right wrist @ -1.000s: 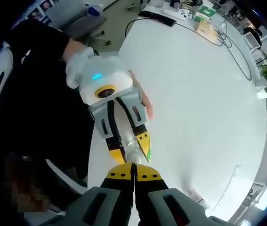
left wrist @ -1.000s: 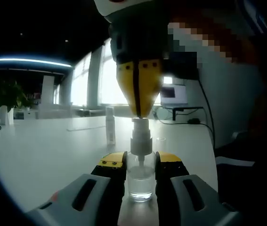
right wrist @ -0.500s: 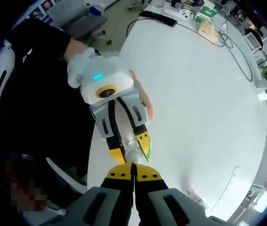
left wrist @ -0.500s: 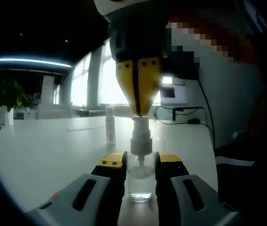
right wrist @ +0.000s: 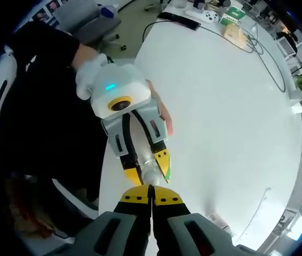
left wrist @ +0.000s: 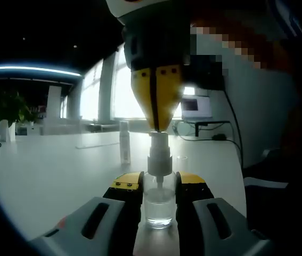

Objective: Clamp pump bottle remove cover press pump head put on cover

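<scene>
text: showing none legible | labels, brands, numbers: reading none | small packages far beyond tongs: appearing too blurred to read

The bottle [left wrist: 158, 205] looks like clear glossy plastic or glass, can't say which, and the pump head [left wrist: 159, 154] on it is whitish plastic. The surface [right wrist: 230, 106] is smooth matt white. Gripper bodies look like grey matt plastic, with yellow plastic-looking pads on the jaws. The sleeve [right wrist: 44, 53] is dark cloth.
</scene>
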### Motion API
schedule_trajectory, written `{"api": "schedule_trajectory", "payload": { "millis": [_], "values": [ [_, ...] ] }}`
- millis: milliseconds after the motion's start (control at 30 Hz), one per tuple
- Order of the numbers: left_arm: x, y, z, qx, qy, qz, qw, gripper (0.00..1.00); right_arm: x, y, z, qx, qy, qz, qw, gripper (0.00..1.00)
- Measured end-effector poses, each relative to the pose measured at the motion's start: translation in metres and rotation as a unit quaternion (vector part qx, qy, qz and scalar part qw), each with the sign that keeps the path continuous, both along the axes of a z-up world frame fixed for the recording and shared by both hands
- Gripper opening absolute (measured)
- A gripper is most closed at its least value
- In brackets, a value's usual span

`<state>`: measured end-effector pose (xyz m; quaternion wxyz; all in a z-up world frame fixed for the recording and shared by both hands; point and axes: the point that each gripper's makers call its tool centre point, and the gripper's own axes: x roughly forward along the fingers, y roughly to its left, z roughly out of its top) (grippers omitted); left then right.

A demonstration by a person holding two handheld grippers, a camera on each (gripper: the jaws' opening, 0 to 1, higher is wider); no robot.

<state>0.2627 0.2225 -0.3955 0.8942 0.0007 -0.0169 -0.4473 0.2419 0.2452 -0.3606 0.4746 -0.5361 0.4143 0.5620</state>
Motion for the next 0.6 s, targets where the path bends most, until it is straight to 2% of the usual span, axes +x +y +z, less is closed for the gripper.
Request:
{"api": "schedule_trajectory", "payload": {
  "millis": [600],
  "values": [
    [-0.0010, -0.0001, 0.0001, -0.001, 0.001, 0.000, 1.0000, 0.15, 0.0002, 0.0008, -0.0004, 0.001, -0.001, 0.000, 1.0000, 0.00]
  ]
}}
